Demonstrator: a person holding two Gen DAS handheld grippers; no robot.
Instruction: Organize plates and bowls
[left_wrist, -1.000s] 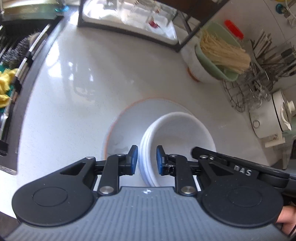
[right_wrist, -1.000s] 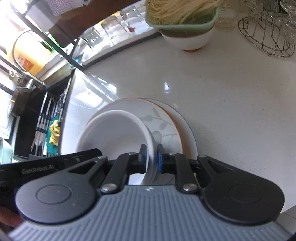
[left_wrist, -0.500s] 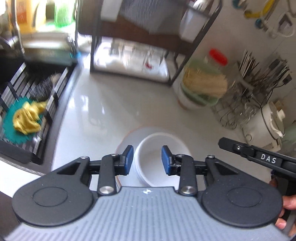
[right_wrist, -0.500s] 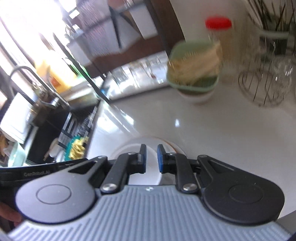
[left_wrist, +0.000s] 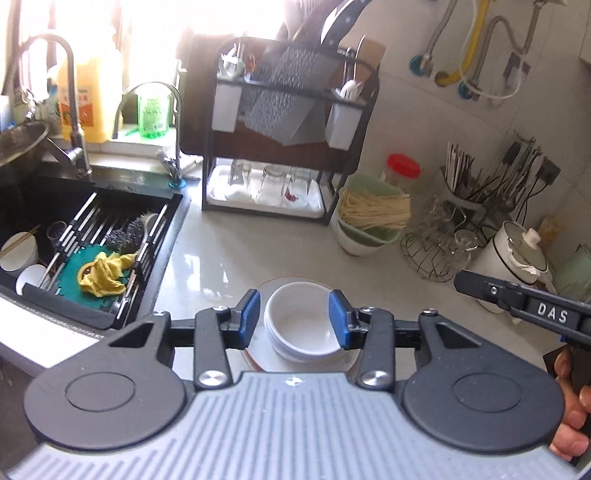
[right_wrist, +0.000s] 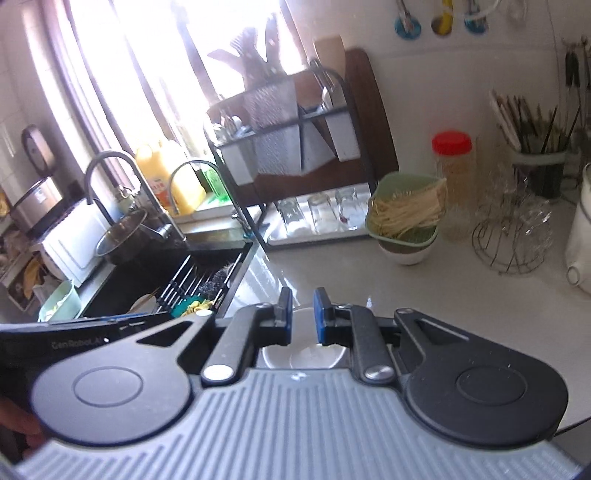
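The stacked white bowls sit on a plate on the pale counter, just below the left gripper, whose jaws are spread wide and hold nothing. The right gripper hangs above the same stack, jaws narrowly apart and empty. Farther off stand a green colander of noodles, a wire glass stand and a dish rack; the sink lies left.
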